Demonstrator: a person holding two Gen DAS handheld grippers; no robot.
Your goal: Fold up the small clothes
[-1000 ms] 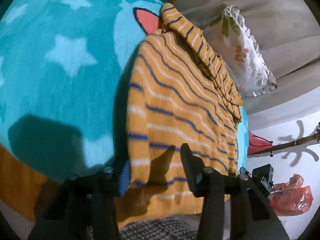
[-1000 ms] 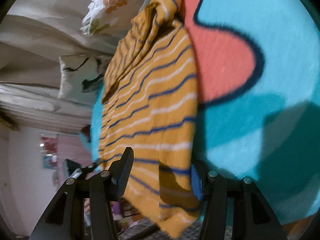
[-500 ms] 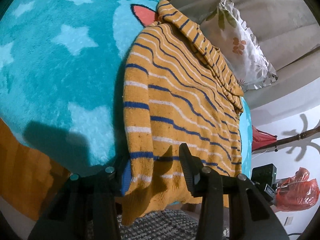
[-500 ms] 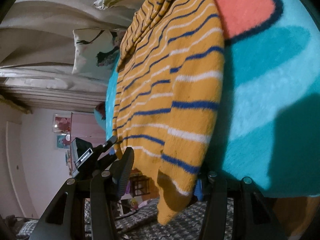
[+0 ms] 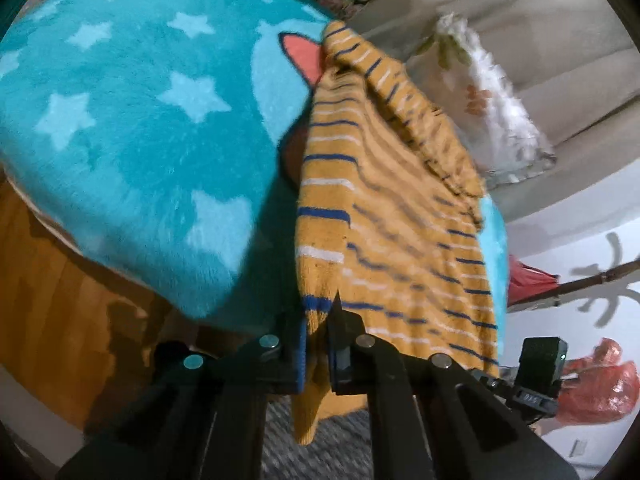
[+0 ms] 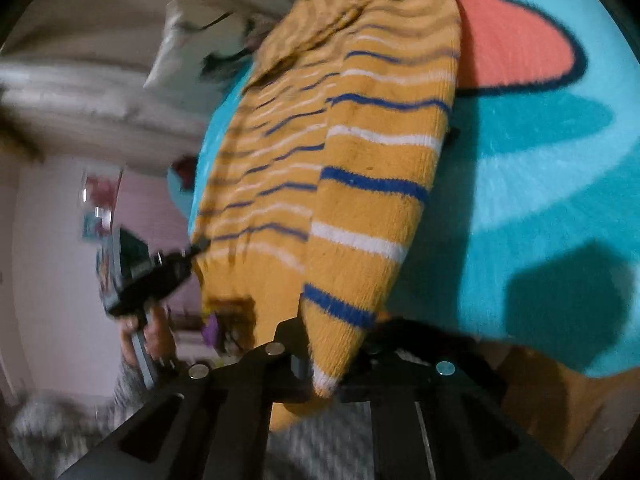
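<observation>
now both tools grip the same garment. low in the left wrist view, the left gripper has just closed its jaws and pinches a hem corner of the striped sweater, which runs from bottom centre up to the upper middle of the frame over the teal star blanket. a frilled pillow lies at upper right. low in the right wrist view, the right gripper has likewise just clamped down on the other hem corner of the sweater, with the blanket at right. the other tool shows blurred at left.
</observation>
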